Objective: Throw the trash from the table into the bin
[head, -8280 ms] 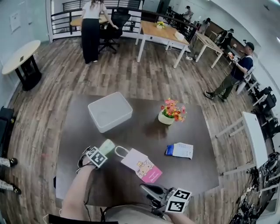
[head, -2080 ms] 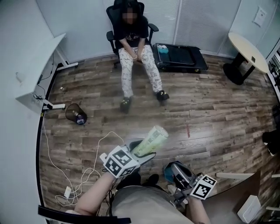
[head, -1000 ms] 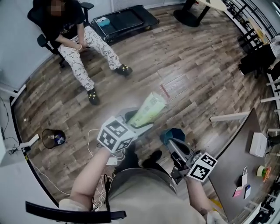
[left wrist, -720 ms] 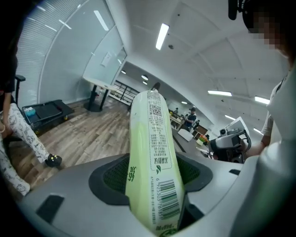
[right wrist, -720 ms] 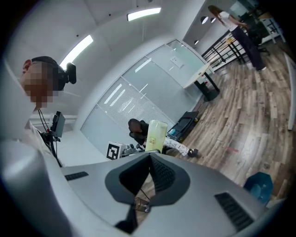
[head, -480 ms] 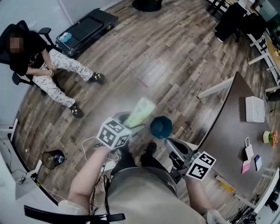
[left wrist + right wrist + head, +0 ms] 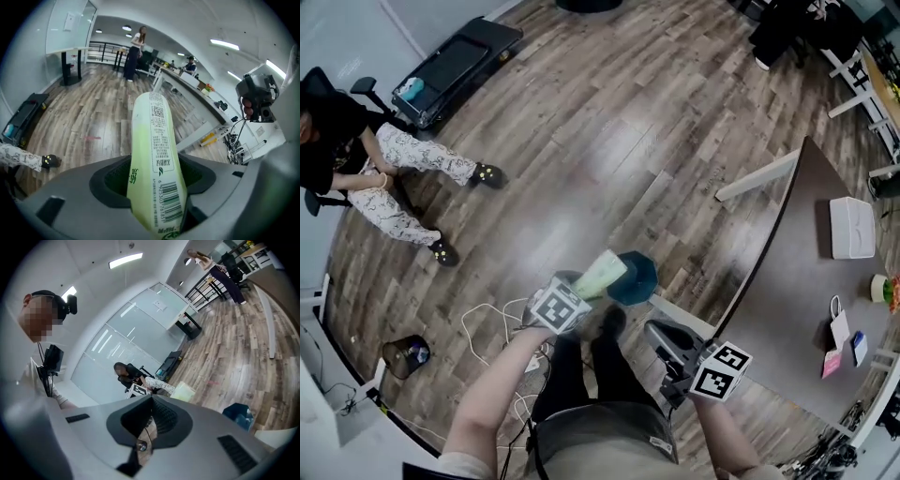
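In the head view my left gripper is shut on a light green snack packet. The packet's far end reaches over the rim of a small teal bin that stands on the wooden floor by my feet. The left gripper view has the same packet, barcode side up, pinched between the jaws. My right gripper hangs lower right of the bin, shut with nothing in it. From the right gripper view the bin and the packet lie beyond the shut jaws.
A dark brown table stands to the right with a white box, a flower pot, a pink bag and a blue packet. White cables trail on the floor. A black basket and a seated person are at left.
My left gripper has come down with the packet, whose tip now overlaps the teal bin. The right gripper has also sunk, and the view has swung further toward the table.
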A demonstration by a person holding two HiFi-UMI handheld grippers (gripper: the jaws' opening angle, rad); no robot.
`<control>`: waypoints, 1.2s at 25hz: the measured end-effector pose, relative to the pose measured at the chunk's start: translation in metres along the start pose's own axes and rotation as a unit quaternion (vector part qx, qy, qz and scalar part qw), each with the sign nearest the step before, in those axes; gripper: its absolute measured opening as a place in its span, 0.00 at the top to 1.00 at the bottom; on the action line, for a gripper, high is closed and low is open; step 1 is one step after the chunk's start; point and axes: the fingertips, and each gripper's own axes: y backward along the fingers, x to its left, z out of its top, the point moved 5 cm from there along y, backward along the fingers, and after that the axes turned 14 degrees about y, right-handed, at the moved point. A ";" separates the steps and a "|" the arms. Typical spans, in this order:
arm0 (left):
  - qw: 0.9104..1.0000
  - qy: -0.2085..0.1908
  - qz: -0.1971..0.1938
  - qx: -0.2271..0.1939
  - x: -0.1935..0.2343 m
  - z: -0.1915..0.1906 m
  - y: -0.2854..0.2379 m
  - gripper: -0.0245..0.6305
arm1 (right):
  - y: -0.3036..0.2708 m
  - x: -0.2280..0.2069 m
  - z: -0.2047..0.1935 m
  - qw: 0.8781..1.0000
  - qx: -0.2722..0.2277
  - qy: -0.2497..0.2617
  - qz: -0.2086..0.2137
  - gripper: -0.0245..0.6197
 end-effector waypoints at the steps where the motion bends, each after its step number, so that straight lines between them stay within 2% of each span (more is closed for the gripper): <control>1: 1.000 0.001 -0.006 0.013 0.009 -0.006 -0.019 0.52 | -0.008 -0.012 -0.009 1.000 0.003 0.004 -0.006 0.95; 5: 0.998 -0.009 -0.027 0.048 0.045 -0.029 -0.092 0.52 | -0.046 -0.052 -0.049 0.999 0.009 0.020 -0.026 0.95; 12: 0.995 -0.027 -0.048 0.086 0.083 -0.054 -0.175 0.52 | -0.084 -0.094 -0.104 0.999 0.020 0.006 -0.046 0.95; 18: 0.987 -0.033 -0.065 0.142 0.086 -0.069 -0.238 0.52 | -0.085 -0.111 -0.134 0.998 0.024 -0.018 -0.056 0.95; 22: 0.978 -0.038 -0.048 0.199 0.085 -0.081 -0.281 0.52 | -0.075 -0.129 -0.151 0.998 0.022 -0.027 -0.061 0.95; 27: 0.967 -0.035 -0.017 0.250 0.090 -0.084 -0.322 0.52 | -0.058 -0.152 -0.157 0.997 0.015 -0.038 -0.065 0.95; 30: 0.965 -0.027 -0.007 0.260 0.090 -0.089 -0.348 0.52 | -0.049 -0.161 -0.165 0.997 0.010 -0.048 -0.066 0.95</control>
